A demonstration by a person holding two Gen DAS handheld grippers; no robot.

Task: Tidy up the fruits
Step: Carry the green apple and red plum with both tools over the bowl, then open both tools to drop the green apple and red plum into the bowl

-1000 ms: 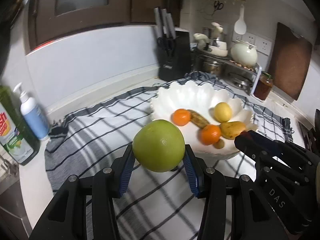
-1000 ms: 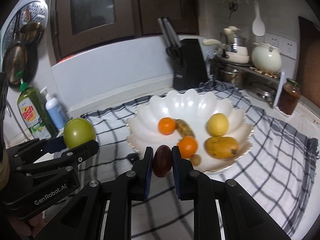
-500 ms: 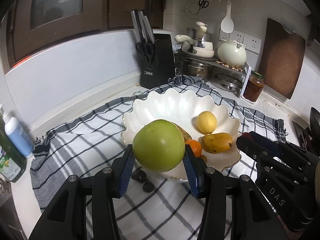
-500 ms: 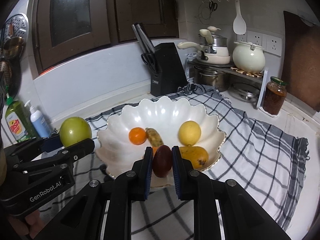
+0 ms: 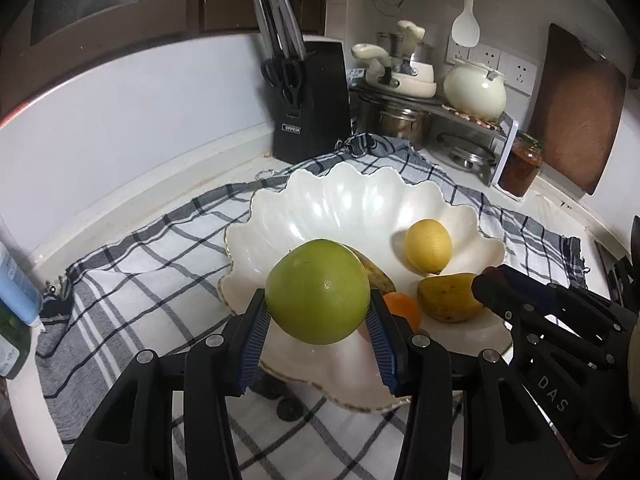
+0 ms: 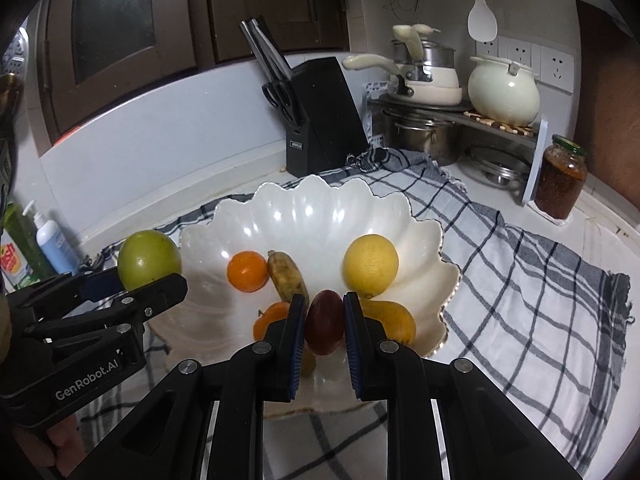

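My left gripper (image 5: 318, 320) is shut on a large green citrus fruit (image 5: 318, 290) and holds it above the near left rim of the white scalloped bowl (image 5: 360, 200). My right gripper (image 6: 325, 322) is shut on a small dark red fruit (image 6: 325, 322) above the bowl's (image 6: 312, 216) near side. In the bowl lie a lemon (image 6: 371, 265), two oranges (image 6: 247, 271), a browned banana (image 6: 286, 276) and a mango (image 6: 394, 320). The left gripper with its green fruit (image 6: 148, 258) shows at the left of the right wrist view.
The bowl stands on a checked cloth (image 6: 520, 272). Two small dark objects (image 5: 290, 408) lie on the cloth by the bowl's near edge. A knife block (image 5: 310, 100), pots on a rack (image 6: 432, 120), a jar (image 6: 560, 176) and soap bottles (image 6: 52, 240) line the counter.
Both grippers have moved forward with their fruits, from short of the bowl to over its near part. Both stayed shut.
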